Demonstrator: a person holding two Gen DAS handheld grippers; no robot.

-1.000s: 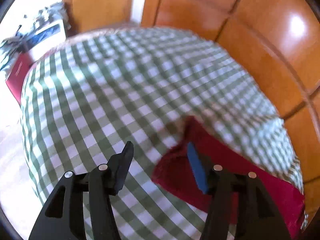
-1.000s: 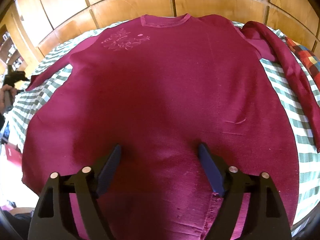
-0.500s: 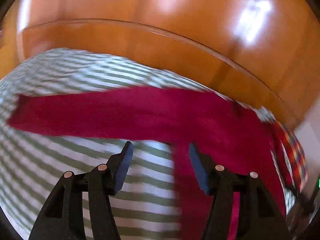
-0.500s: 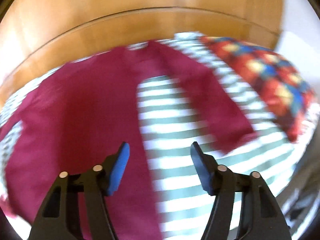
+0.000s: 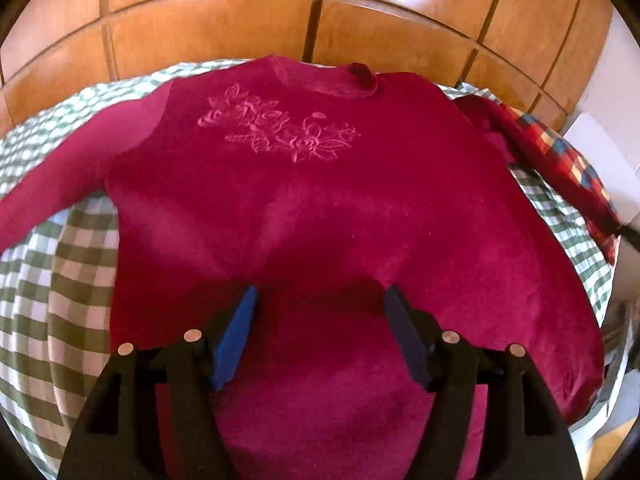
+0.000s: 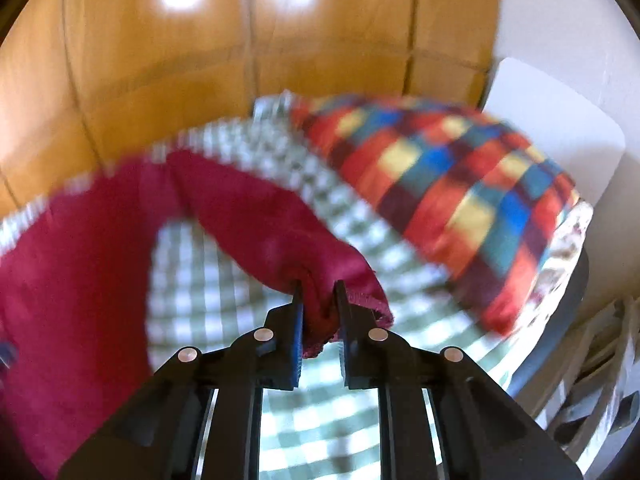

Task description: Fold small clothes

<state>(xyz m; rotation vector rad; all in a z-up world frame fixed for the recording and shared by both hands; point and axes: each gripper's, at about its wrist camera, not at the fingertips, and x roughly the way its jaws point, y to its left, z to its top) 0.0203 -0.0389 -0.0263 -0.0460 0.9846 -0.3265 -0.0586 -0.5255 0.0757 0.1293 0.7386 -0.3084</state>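
Note:
A crimson long-sleeved top [image 5: 320,208] with a flower embroidery on the chest lies flat on a green-checked bedspread [image 5: 76,248]. My left gripper [image 5: 320,300] hovers over the lower middle of the top, its jaws opening, nothing between them. In the right wrist view my right gripper [image 6: 318,292] has its jaws closing on the cuff of the top's right sleeve [image 6: 256,224]. The cuff fabric is bunched between the pads and lifted off the bedspread [image 6: 224,292].
A multicoloured checked pillow [image 6: 452,200] lies at the right end of the bed, also seen as the pillow [image 5: 560,152] in the left wrist view. Wooden wall panels [image 5: 280,12] run behind the bed. A white board [image 6: 552,120] stands by the pillow.
The left gripper swung from the bare left of the bed across the left sleeve to over the top's body. The right gripper left the body, crossed to the right sleeve and closed on its cuff.

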